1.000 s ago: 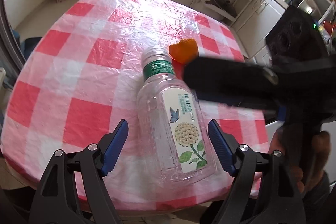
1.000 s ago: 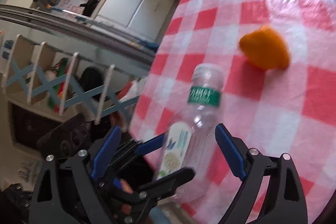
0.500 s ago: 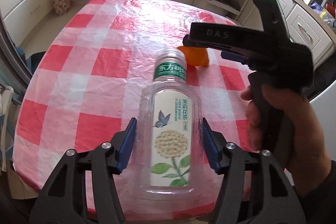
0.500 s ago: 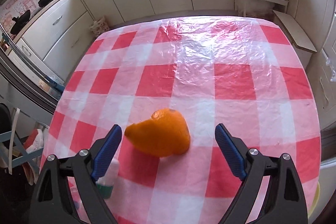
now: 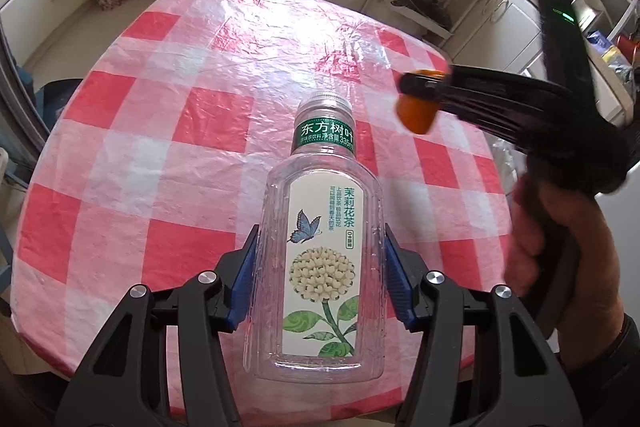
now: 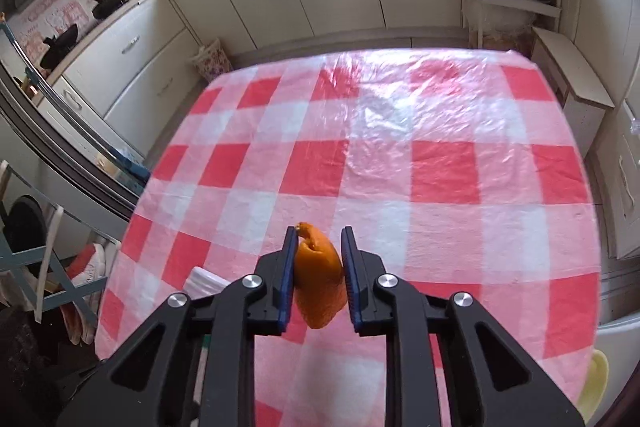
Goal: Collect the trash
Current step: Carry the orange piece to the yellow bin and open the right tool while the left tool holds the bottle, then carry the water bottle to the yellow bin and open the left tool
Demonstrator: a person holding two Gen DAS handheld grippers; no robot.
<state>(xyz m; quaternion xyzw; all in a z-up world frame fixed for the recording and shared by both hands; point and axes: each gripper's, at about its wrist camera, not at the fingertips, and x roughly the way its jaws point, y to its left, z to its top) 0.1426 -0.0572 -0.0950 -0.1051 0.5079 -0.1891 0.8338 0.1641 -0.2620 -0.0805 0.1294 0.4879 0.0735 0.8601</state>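
Both pieces of trash are now in my grip, where a second ago they lay loose on the checked tablecloth (image 5: 168,131). My left gripper (image 5: 320,279) has closed its blue pads against the sides of the clear tea bottle (image 5: 322,255), which looks raised off the cloth. My right gripper (image 6: 318,275) has narrowed onto the orange peel (image 6: 318,281); I judge carrying both to a bin comes next, though none is in view.
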